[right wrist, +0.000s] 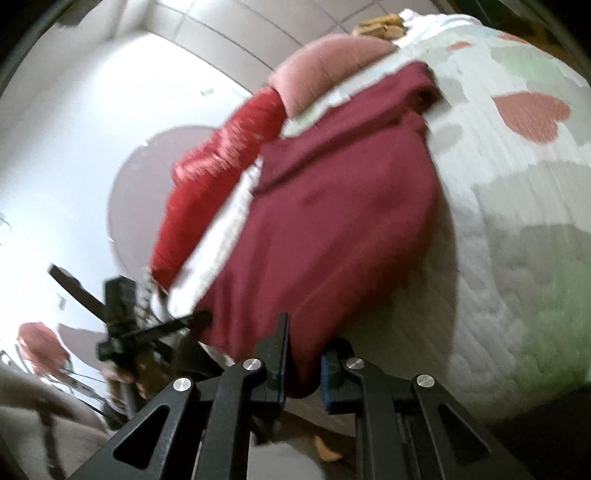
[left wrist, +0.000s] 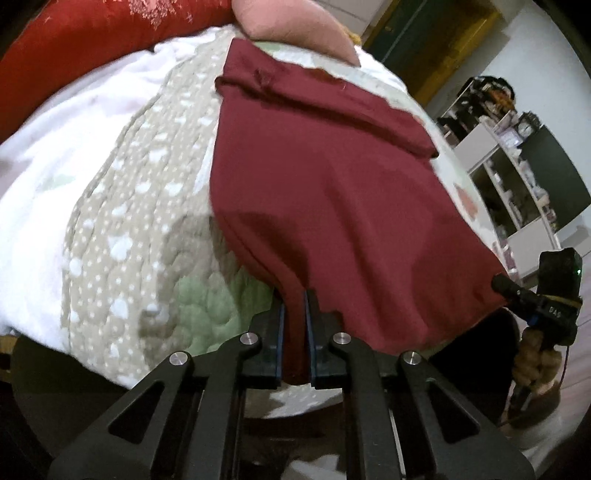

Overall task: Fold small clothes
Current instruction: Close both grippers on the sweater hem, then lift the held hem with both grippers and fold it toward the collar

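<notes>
A dark maroon garment (left wrist: 325,192) lies spread on a quilted bedspread (left wrist: 129,221), its far end folded over into a band. My left gripper (left wrist: 294,314) is shut on the near hem, with a pinch of cloth pulled up between the blue pads. In the right wrist view the same garment (right wrist: 332,221) runs away from me, and my right gripper (right wrist: 303,354) is shut on its near corner, where the cloth bulges between the fingers. Each gripper shows in the other's view: the right gripper (left wrist: 517,291) at the garment's right corner, the left gripper (right wrist: 192,319) at its left edge.
A red pillow (left wrist: 74,44) and a pink cushion (left wrist: 295,26) sit at the head of the bed, just beyond the garment. The quilt (right wrist: 498,221) has heart patches. White shelves (left wrist: 517,173) with clutter stand past the bed's right side. A person's hand (left wrist: 535,362) holds the right gripper.
</notes>
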Action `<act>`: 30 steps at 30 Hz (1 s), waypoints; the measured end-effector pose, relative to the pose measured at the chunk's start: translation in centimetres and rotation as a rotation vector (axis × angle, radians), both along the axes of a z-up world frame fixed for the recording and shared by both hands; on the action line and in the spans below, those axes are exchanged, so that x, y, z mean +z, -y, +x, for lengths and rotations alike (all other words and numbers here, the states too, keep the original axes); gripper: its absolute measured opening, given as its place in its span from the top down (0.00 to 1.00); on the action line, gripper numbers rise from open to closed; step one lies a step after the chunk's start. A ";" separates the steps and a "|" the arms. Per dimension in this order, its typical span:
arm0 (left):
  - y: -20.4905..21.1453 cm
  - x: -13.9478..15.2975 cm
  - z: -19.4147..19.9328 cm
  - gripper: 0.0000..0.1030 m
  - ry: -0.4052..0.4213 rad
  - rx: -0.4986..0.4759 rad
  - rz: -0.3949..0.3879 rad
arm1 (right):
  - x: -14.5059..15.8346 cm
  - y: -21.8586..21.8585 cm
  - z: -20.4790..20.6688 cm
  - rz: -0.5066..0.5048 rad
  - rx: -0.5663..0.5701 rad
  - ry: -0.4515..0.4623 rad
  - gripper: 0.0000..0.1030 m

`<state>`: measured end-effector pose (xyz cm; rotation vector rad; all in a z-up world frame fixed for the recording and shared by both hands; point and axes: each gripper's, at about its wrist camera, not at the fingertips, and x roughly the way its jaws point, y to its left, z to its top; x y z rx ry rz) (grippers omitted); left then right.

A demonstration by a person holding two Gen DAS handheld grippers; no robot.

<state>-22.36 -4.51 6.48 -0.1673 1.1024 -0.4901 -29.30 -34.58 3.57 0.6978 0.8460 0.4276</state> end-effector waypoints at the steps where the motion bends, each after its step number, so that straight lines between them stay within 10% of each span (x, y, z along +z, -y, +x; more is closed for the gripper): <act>1: -0.1 0.1 0.1 0.92 0.007 0.005 0.000 | 0.4 0.0 0.1 0.010 -0.004 0.019 0.88; 30: -0.8 6.5 13.1 0.92 0.256 0.194 -0.071 | 9.0 2.0 12.2 -0.173 -0.153 0.249 0.89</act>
